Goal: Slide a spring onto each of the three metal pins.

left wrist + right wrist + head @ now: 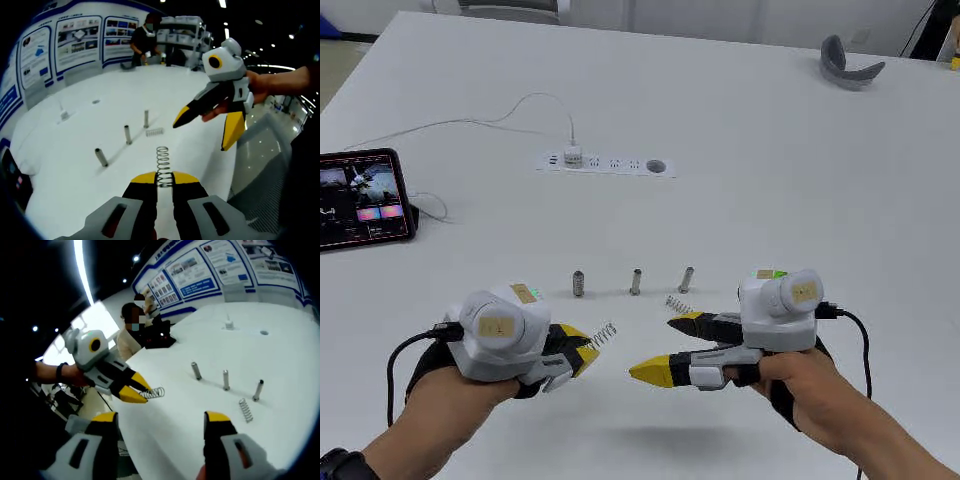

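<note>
Three metal pins stand upright in a row on the white table [770, 180]: left pin [578, 284], middle pin [636, 281], right pin [686, 279]. The left pin looks thicker and ribbed, as if a spring sits on it. My left gripper [588, 352] is shut on a spring [604, 333], which sticks out past its tips [162, 161] toward the pins. A loose spring [677, 305] lies on the table in front of the right pin [258, 390]. My right gripper [653, 347] hovers open and holds nothing, just right of the held spring [153, 393].
A white power strip [605, 162] with a plugged charger and cable lies behind the pins. A tablet [362, 198] rests at the left edge. A grey curved object [848, 62] sits far right at the back. A person stands beyond the table [145, 40].
</note>
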`<state>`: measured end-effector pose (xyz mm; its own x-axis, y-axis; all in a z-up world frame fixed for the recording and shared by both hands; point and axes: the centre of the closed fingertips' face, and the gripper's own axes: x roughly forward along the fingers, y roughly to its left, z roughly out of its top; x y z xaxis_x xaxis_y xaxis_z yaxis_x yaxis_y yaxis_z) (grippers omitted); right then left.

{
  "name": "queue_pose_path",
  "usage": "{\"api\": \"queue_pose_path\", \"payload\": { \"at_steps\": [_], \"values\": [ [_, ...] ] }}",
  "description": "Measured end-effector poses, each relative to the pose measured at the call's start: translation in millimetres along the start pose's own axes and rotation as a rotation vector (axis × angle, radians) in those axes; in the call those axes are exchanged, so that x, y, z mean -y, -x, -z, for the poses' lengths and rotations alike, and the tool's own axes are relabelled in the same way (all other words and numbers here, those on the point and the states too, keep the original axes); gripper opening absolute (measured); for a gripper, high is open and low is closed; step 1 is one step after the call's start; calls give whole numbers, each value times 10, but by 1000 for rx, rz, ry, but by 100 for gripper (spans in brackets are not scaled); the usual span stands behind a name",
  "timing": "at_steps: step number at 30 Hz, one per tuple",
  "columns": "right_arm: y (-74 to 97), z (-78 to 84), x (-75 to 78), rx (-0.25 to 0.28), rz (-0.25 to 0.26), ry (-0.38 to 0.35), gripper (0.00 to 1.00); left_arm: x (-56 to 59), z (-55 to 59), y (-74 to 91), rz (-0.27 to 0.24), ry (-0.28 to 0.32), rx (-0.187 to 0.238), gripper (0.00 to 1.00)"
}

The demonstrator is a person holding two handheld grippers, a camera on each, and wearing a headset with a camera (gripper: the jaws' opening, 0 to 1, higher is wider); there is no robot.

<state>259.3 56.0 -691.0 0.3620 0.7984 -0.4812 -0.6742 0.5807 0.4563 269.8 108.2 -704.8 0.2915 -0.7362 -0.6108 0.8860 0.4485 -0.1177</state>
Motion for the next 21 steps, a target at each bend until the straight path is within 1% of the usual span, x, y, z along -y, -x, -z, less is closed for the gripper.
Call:
{"api": "queue_pose_path", "payload": {
  "at_steps": [5, 10, 14, 17, 21],
  "values": [
    [-16, -31, -26, 10, -15, -7, 68, 44, -51, -20, 11, -13, 6, 10],
    [-36, -74, -51, 27, -37, -34, 64, 99, -103, -34, 25, -25, 11, 10],
    [-58, -126, -85, 50, -63, -64, 58, 162, -131, -50, 38, -41, 12, 10],
    [-67, -158, -99, 59, -74, -71, 53, 198, -156, -48, 45, -49, 14, 10],
    [-81, -184, -113, 70, -92, -91, 46, 227, -183, -52, 54, -55, 19, 10]
  ]
}}
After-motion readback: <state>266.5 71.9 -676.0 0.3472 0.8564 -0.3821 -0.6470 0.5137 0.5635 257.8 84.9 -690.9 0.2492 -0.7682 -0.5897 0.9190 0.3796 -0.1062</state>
